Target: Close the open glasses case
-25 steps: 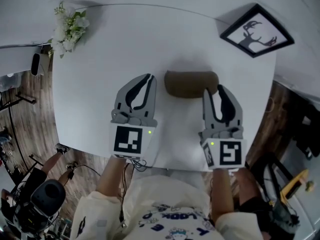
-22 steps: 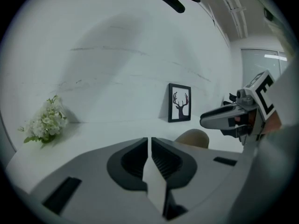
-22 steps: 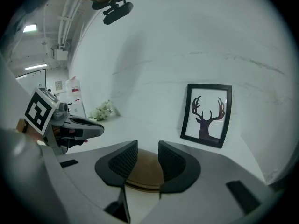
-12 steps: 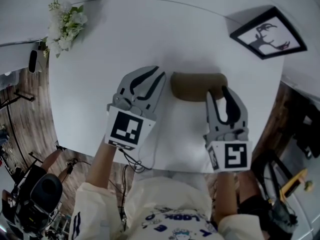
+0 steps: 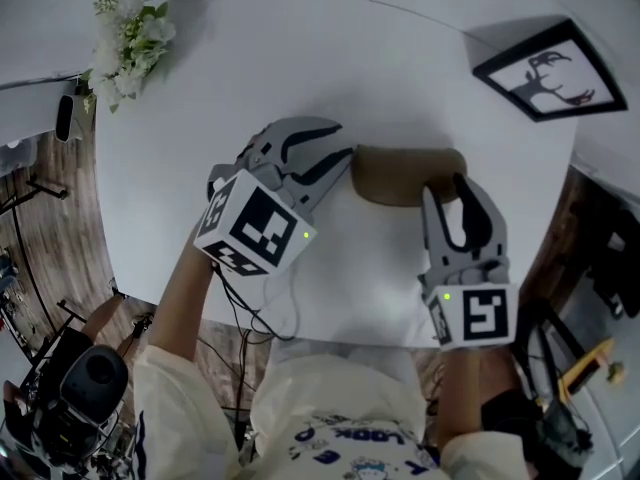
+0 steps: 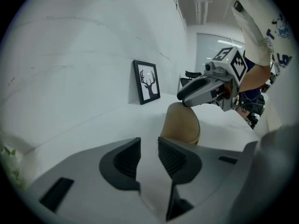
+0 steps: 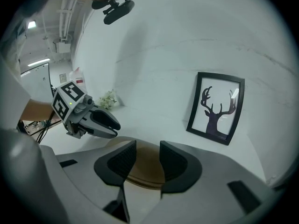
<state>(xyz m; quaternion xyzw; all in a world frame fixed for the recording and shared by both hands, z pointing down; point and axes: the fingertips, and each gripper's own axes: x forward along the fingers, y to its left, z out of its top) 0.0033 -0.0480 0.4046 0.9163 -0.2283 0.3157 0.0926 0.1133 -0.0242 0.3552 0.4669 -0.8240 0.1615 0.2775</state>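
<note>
One brown rounded glasses case (image 5: 405, 173), one black-framed deer picture (image 5: 553, 70), one bunch of white flowers (image 5: 128, 40), one white table (image 5: 300, 68), two grey plastic grippers: left gripper (image 5: 345, 144), right gripper (image 5: 445, 186).

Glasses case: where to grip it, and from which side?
Pinch the glasses case across its narrow width near the middle, coming from above on the near side. It lies flat on the table, long axis left-right in the head view; the domed, rounded ends would probably slip.
</note>
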